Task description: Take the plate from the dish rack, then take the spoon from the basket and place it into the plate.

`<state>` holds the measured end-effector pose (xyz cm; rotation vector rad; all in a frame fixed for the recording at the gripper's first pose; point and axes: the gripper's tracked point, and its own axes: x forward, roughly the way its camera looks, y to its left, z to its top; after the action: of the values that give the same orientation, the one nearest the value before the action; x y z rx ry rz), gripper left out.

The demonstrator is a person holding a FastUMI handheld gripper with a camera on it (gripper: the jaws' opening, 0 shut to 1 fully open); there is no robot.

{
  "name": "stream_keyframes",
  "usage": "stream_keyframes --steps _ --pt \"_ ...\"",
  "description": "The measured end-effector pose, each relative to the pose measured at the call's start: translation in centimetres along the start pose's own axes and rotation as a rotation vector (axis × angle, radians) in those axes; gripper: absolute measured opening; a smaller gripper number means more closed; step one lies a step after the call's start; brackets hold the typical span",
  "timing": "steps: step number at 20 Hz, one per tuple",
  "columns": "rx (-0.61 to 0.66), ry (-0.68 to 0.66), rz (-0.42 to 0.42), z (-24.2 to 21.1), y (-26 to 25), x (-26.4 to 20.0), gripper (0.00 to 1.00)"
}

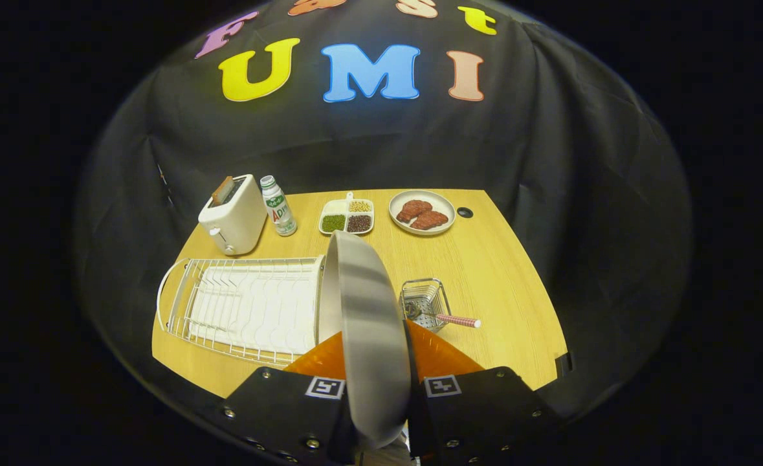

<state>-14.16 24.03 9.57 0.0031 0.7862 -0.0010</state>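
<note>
My tool (377, 388) grips the grey plate (368, 323) edge-on between both fingers, above the surface (504, 285) beside the white dish rack (245, 307). The spoon (455, 320) sits in the wire basket (424, 303) just right of the plate; the bottle (278, 206) label I can't read.

Gripper cam: fisheye, rides on gripper (381, 388), faces fwd along fingers, angled down over table (504, 272); plate (368, 323) very near lens, booth wall far behind.
</note>
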Motion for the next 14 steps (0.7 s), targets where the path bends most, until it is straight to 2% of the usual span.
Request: stream_keyframes --steps 5,14 --pt "0.033 0.002 0.042 -3.5 -1.6 1.4 0.3" --pt "0.063 0.046 0.139 -9.8 -1.2 5.5 0.3"
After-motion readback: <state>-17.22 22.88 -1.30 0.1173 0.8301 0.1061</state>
